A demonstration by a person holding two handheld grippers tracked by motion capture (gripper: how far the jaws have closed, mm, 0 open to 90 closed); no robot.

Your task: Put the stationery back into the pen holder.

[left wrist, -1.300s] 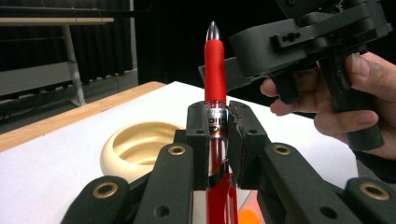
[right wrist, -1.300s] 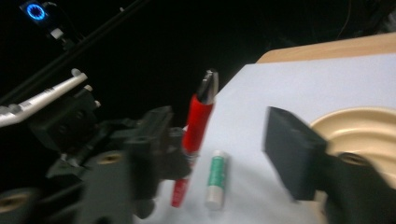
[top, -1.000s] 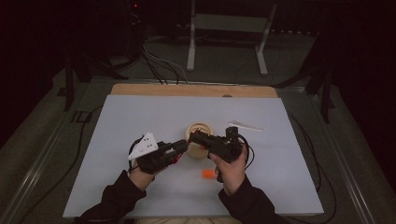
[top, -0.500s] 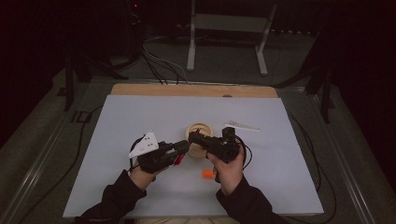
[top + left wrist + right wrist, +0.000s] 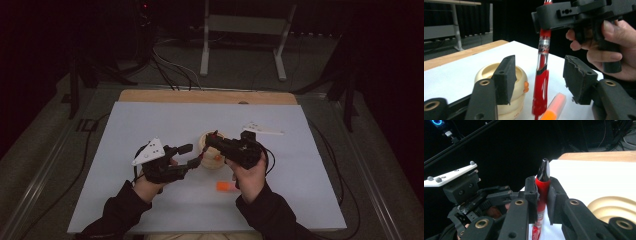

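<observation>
A red pen (image 5: pixel 541 75) stands nearly upright over the white table sheet (image 5: pixel 150 125), its dark tip pointing up (image 5: pixel 544 170). My right gripper (image 5: pixel 542 187) is shut on its upper barrel, and in the left gripper view it reaches in from the top right (image 5: pixel 574 12). My left gripper (image 5: pixel 541 77) has just been opening. The pen's lower part stands between its pads (image 5: pixel 505 75) with neither touching it. In the high view the two grippers, left (image 5: pixel 191 155) and right (image 5: pixel 209 140), meet at the table's middle.
A cream round holder (image 5: pixel 212 152) sits just behind the grippers, close to the left jaw (image 5: pixel 520 77). An orange cap (image 5: pixel 223 186) lies on the sheet near the right wrist. A white flat plate (image 5: pixel 262 130) shows behind the right gripper. A metal stand (image 5: pixel 240 30) is beyond the table.
My left gripper's jaws have spread apart and let go of the pen. The right gripper has closed on the pen's upper part. Both hands stayed where they were.
</observation>
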